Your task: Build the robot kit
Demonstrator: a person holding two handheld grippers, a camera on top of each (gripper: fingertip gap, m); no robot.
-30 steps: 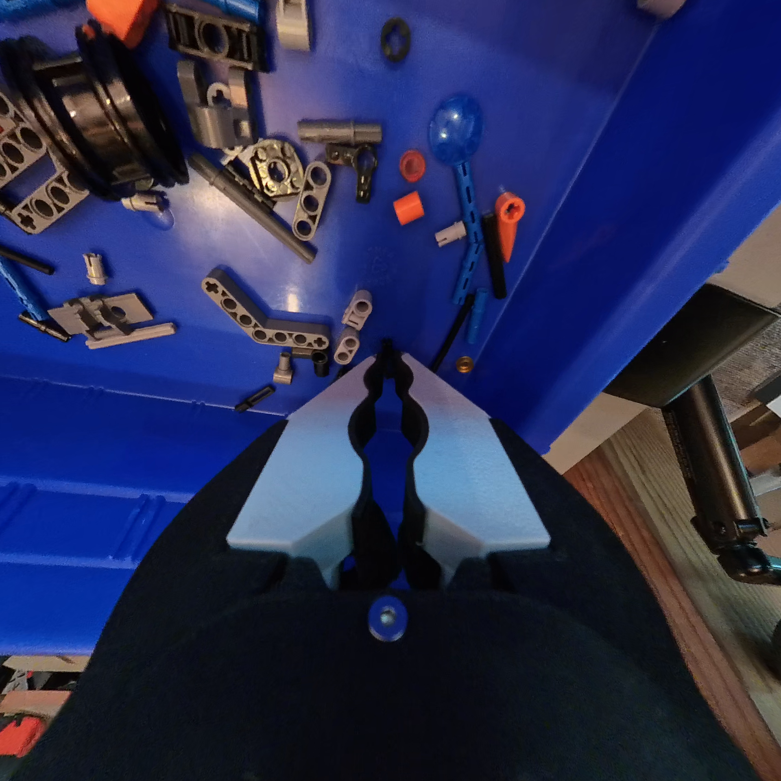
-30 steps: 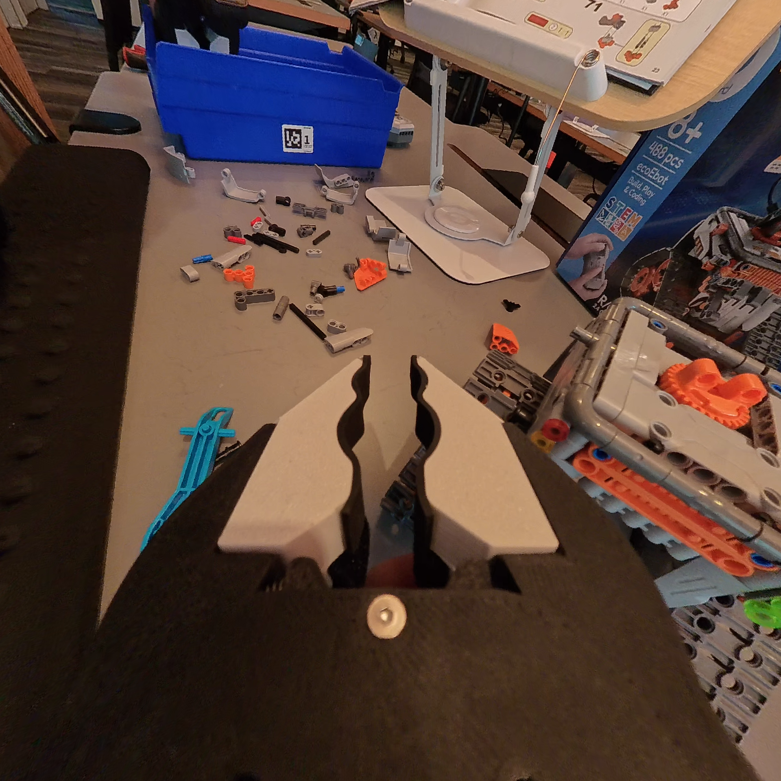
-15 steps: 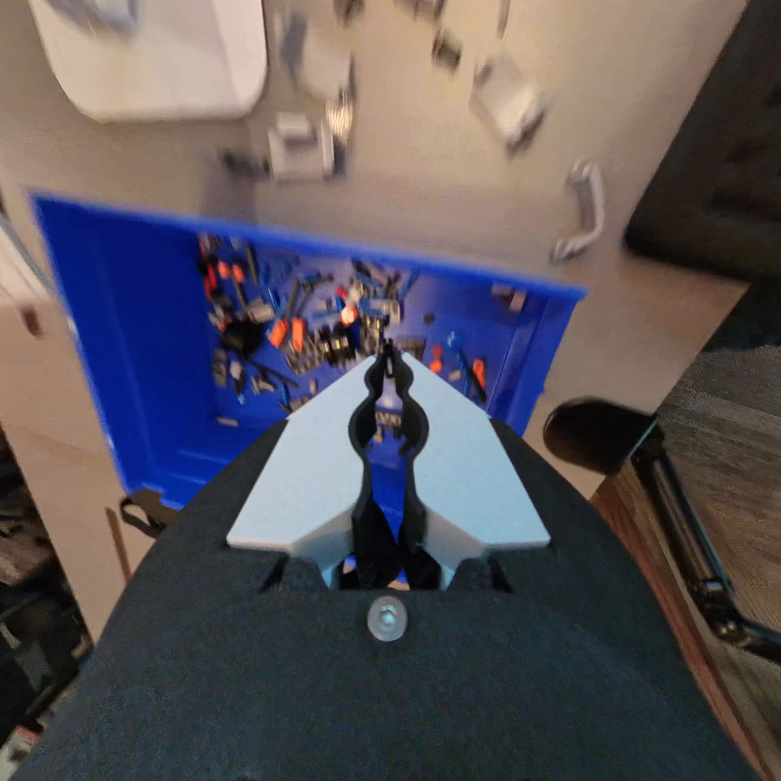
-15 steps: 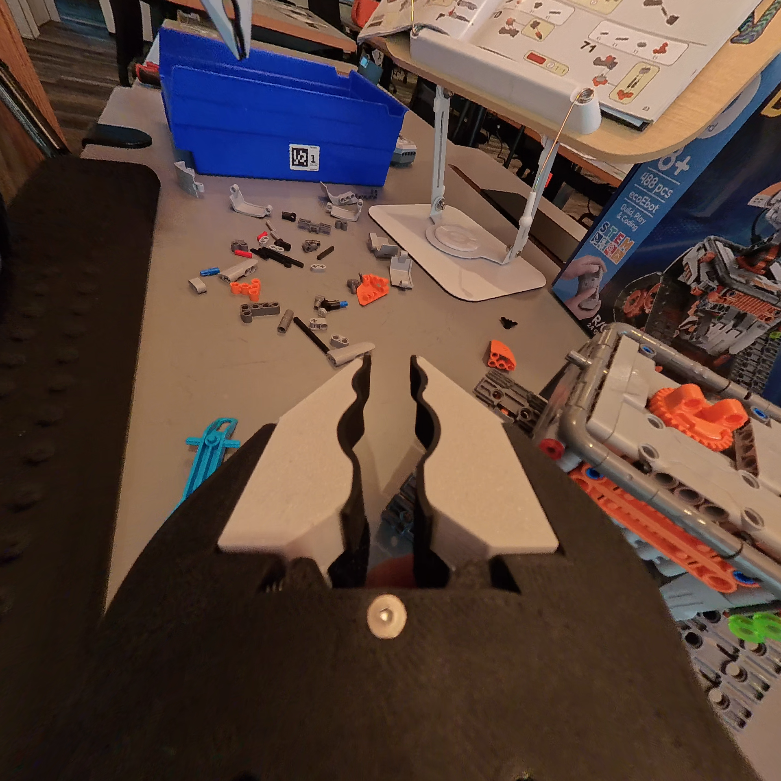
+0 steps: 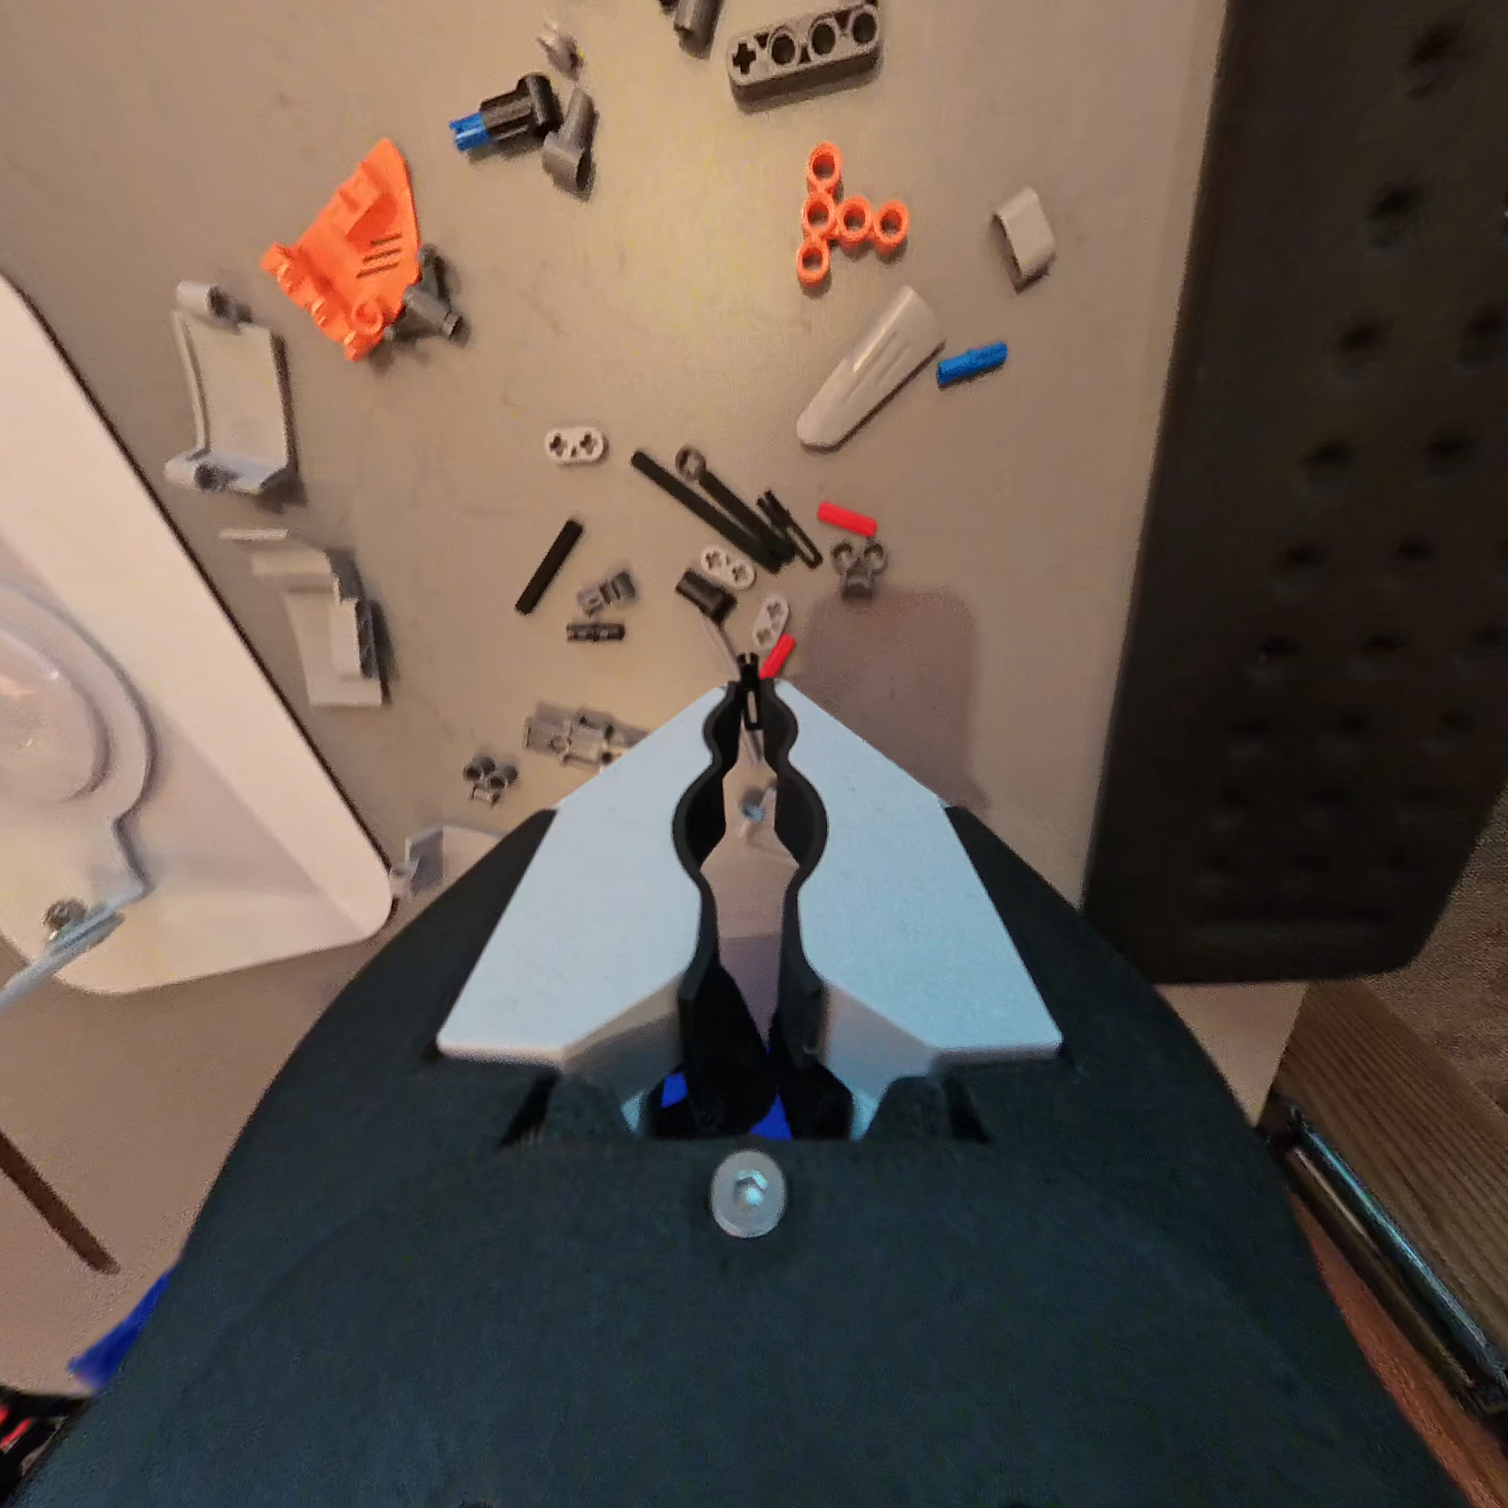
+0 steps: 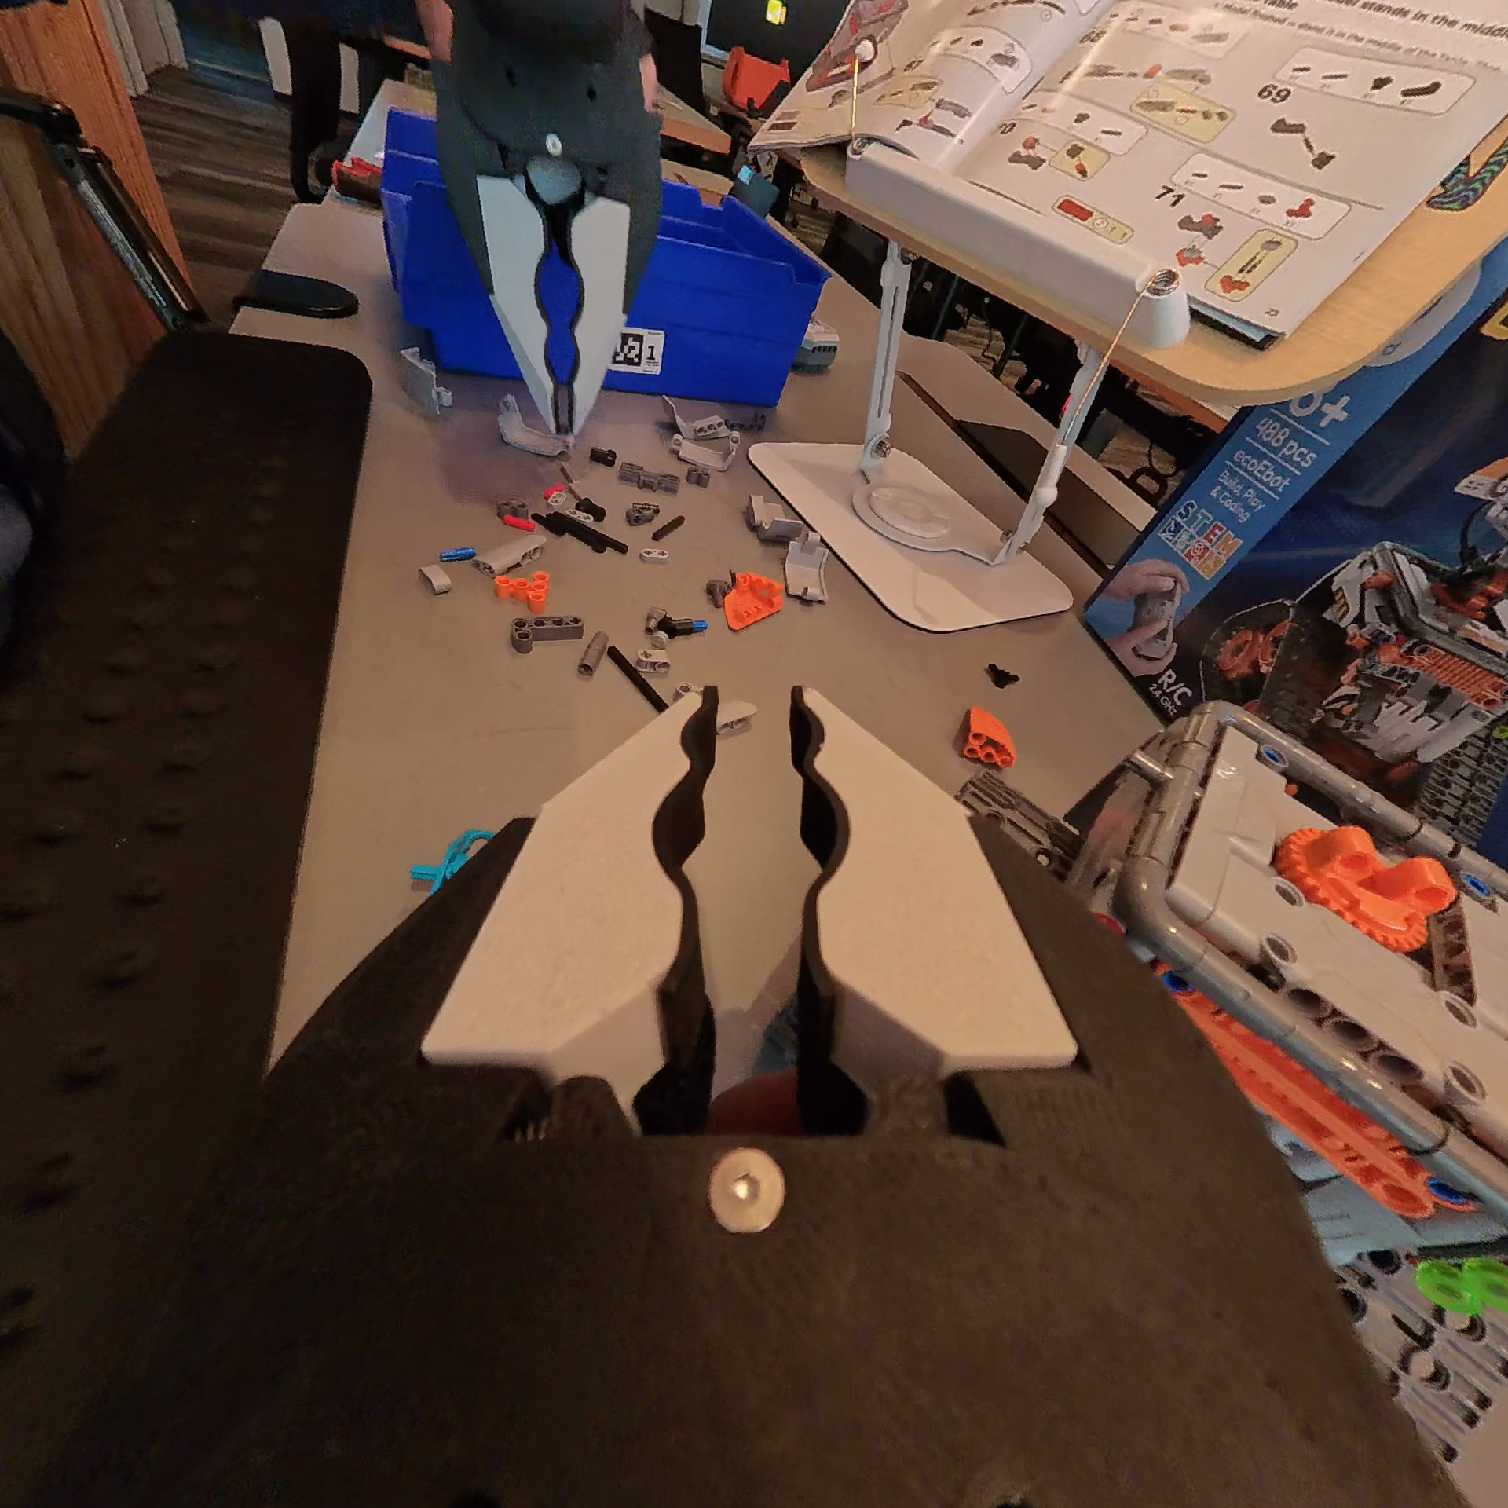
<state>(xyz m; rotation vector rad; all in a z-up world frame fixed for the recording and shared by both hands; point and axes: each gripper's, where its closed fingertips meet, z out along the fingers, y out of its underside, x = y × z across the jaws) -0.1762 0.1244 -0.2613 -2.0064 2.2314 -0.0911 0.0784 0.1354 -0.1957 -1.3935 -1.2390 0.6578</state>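
Warm, dim indoor light from above. Soft shadow of left gripper (image 5: 752, 689) on bench (image 5: 1020, 506). Left wrist view slightly motion-blurred; right wrist view sharper. Wide-angle bending toward edges. Mild sheen on white stand base (image 6: 914, 530).

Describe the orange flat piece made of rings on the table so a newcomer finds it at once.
Start at the black foam mat along the grey table edge. Just beside it, among loose building parts, lies the orange ring piece, between a short grey curved tile and a dark grey holed beam. It alone is orange and formed of joined open rings.
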